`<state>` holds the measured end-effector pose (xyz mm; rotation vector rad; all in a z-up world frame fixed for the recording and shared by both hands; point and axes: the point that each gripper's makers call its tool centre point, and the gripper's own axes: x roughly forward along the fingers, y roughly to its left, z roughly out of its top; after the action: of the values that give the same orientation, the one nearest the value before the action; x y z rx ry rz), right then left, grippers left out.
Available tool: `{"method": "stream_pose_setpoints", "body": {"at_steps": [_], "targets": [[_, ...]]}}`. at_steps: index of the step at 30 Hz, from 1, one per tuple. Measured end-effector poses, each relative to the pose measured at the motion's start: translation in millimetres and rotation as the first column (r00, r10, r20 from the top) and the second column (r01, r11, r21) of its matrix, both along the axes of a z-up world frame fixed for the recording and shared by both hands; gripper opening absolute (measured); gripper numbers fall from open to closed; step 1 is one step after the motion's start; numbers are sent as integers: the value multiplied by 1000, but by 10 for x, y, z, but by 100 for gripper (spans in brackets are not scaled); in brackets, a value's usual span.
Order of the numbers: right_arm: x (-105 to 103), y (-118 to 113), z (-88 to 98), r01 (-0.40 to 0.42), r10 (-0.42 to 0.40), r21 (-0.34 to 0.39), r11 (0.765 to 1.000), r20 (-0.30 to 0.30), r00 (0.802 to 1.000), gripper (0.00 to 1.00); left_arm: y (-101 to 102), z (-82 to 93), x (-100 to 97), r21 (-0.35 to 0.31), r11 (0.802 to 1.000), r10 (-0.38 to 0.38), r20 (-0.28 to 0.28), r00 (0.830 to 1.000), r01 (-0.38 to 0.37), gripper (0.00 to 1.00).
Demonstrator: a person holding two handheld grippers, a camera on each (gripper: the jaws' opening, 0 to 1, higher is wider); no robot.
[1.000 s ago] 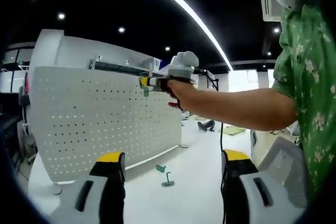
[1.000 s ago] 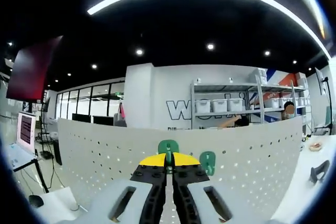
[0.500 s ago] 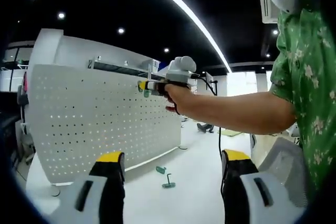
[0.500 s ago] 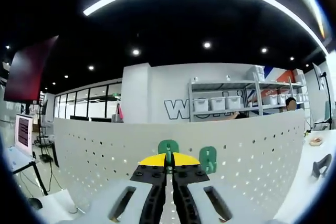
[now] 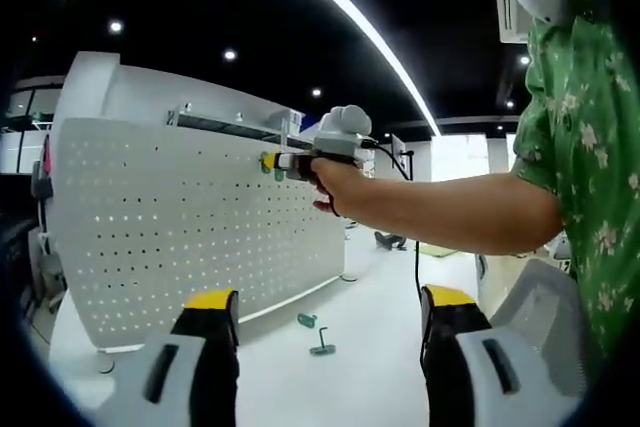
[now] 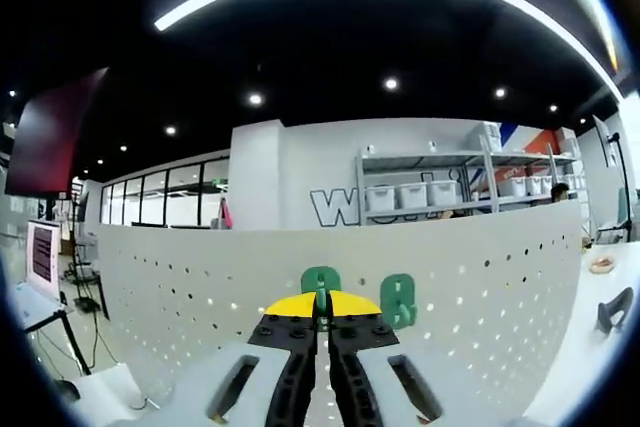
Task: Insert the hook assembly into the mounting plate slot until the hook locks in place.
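While the green hook [image 6: 320, 285] sat pinched between the pressed-together jaws of our right gripper [image 6: 321, 325], it rested close against the face of the white pegboard [image 6: 480, 287], near the board's top edge; whether it touched the board we could not tell. Beside it, a second green hook [image 6: 398, 301] already hung on the pegboard at about the same height. Seen from the left gripper view, the right gripper [image 5: 282, 160] met the pegboard [image 5: 150, 227] high up, near its upper rim.

We judged the hook a light, stiff plastic piece, likely smooth enough to twist in the jaws if pushed off-axis. Holding it by the flat lower stem, as we did, seemed right, because that left the head free to enter a hole.

Our left gripper [image 5: 325, 342] hung with its jaws spread and holding nothing, well back from the pegboard. On the white surface [image 5: 370, 367] at the board's foot lay two more small green pieces [image 5: 315, 337], apart from everything else. Open room lay in front of the pegboard, and the neighbouring hook was the one close obstacle to sideways movement.
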<state>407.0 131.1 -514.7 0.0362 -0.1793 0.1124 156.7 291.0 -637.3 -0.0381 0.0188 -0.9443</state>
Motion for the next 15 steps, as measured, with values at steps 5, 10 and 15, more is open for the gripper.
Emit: {"method": "stream_pose_setpoints", "body": {"at_steps": [5, 10, 15], "targets": [[38, -11, -7, 2, -2, 2, 1000, -1, 1000, 1, 7, 2, 15, -3, 1000, 2, 0, 1000, -2, 76], [74, -37, -8, 6, -6, 7, 1000, 3, 1000, 1, 2, -6, 16, 1, 1000, -2, 1, 1000, 2, 76], [95, -52, -6, 10, -10, 10, 1000, 5, 1000, 1, 12, -11, 28, 3, 1000, -4, -2, 1000, 4, 76]]}}
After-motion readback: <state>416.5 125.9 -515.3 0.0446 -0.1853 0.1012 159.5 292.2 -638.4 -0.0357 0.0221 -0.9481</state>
